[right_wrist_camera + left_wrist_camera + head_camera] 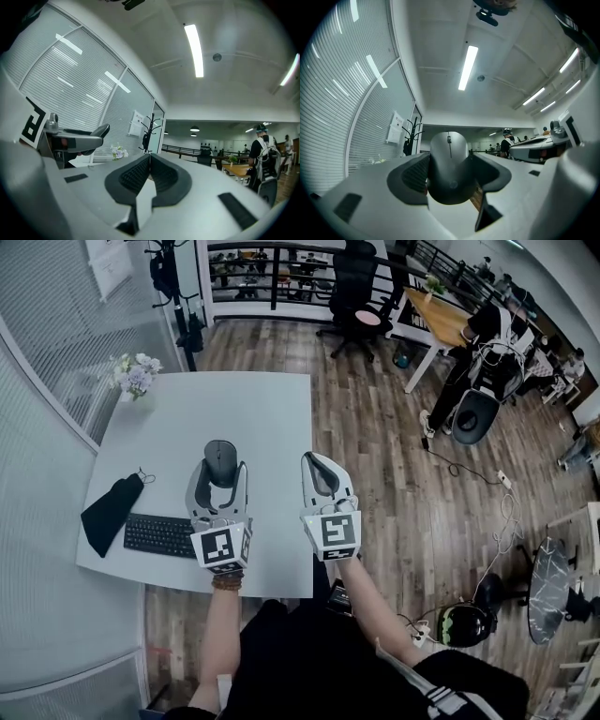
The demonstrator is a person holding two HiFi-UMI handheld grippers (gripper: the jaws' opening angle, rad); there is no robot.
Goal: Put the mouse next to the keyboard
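A dark grey mouse point(221, 463) sits clamped between the jaws of my left gripper point(222, 471), held over the white table point(262, 409). In the left gripper view the mouse point(449, 164) fills the gap, with both pads pressed on its sides. The black keyboard point(159, 535) lies near the table's front left edge, to the left of and nearer than the held mouse. My right gripper point(322, 471) hovers at the table's right edge, its jaws shut with nothing between them; in the right gripper view its pads point(140, 174) meet.
A black pouch point(111, 512) lies left of the keyboard. A small bunch of flowers point(137, 374) stands at the table's far left corner. Office chairs point(356, 296) and a desk stand on the wooden floor beyond. A person point(483, 352) stands far right.
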